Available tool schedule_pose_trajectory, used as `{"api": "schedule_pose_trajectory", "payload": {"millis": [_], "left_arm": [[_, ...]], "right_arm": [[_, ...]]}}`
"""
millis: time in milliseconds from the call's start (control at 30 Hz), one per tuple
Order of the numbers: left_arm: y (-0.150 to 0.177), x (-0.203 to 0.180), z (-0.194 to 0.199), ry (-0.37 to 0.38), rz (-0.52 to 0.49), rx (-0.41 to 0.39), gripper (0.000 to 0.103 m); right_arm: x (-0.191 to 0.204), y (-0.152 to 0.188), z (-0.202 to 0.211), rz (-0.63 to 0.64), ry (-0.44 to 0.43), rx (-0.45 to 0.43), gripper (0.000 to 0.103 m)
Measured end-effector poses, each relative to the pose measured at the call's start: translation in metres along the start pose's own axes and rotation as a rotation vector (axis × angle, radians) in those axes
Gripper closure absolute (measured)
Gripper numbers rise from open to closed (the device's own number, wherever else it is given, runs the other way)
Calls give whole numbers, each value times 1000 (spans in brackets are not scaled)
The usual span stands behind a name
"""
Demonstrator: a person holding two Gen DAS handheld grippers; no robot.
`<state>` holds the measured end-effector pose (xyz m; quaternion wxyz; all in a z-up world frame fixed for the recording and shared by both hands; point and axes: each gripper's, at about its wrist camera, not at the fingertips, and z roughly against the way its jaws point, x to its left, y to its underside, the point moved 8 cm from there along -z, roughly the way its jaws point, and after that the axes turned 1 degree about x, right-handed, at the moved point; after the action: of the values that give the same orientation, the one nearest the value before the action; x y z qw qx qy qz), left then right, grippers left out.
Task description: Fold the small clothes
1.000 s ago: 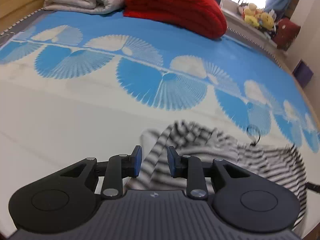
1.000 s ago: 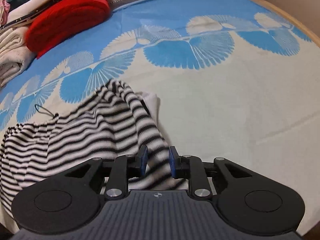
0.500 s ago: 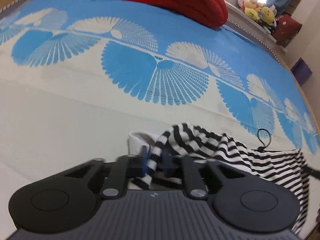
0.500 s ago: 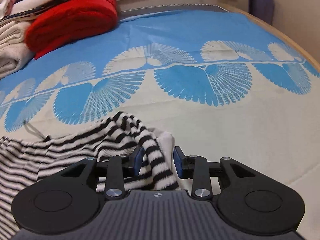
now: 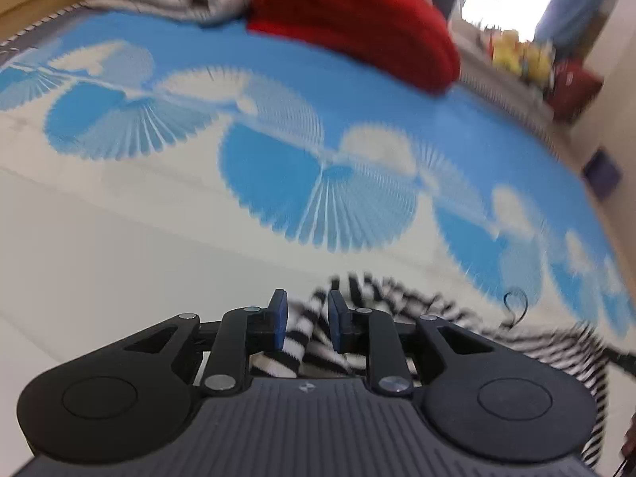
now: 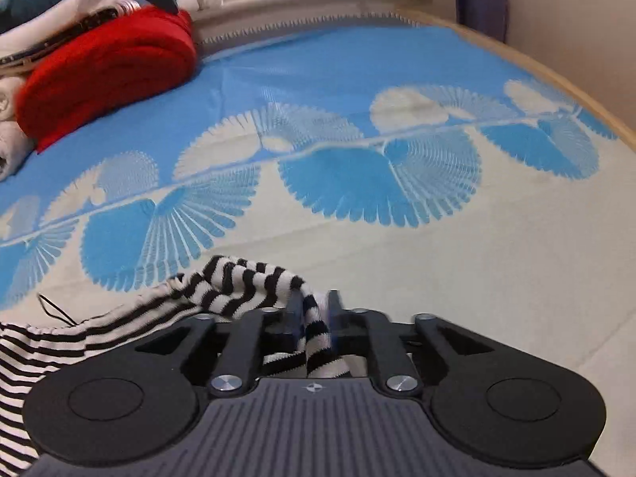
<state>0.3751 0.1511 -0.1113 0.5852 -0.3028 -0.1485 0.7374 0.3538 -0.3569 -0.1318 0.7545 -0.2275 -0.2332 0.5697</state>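
Blue-and-cream bedspread [image 6: 397, 246] fills both views, a red blanket [image 6: 107, 71] at its far edge. Near the cameras lies the striped garment [image 6: 238, 286]. The left gripper [image 5: 304, 324] has just reopened, jaws narrow (fabric between them); the right gripper [image 6: 314, 318], jaws just closing, pinches a striped fold.

Left gripper [image 5: 304, 324]: black body, ribbed grey top plate with small logo, silver screws, blue pads [image 5: 278, 324]. Right gripper [image 6: 314, 318]: same build, round black housings at 4 and 8 o'clock.
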Motion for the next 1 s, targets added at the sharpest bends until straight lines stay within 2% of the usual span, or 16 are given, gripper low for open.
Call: {"api": "schedule_pose_trajectory", "payload": {"millis": [100,200,267,333,367,433,500,567,667,733,800,900,933,1000], "left_arm": [[4,-5,16,77,-5,-3,79],[29,-32,8,195,-94,121,79],[47,-54,-1,237,-192,178,79],[60,-70,-13,229,-284,198,79],[64,-72,-22,198,-302,211,79],[71,-67,-39,113,-283,244,80],[71,-60,-39,73,-244,244,80],[64,-61,-20,95,-234,196,80],[62,-58,16,194,-233,155,76],[72,-50,29,256,-248,208,76],[96,-43,32,272,-286,317,76],[137,-24,20,175,-388,492,77],[148,-18,15,132,-427,521,78],[150,-19,18,133,-453,497,77]], "right_arm": [[2,-3,23,38,-35,-51,77],[8,6,40,89,-138,-15,76],[9,19,42,114,-208,50,72],[8,40,37,123,-269,172,69],[7,49,36,138,-269,214,69],[3,64,34,198,-228,260,69],[-4,74,35,250,-180,283,69],[-10,75,42,251,-180,277,69],[-16,77,56,216,-247,296,67],[-22,83,61,244,-260,314,67],[-23,95,62,291,-257,345,67],[-28,114,53,354,-189,415,67],[-29,119,52,372,-161,433,67],[-27,117,55,369,-152,424,67]]}}
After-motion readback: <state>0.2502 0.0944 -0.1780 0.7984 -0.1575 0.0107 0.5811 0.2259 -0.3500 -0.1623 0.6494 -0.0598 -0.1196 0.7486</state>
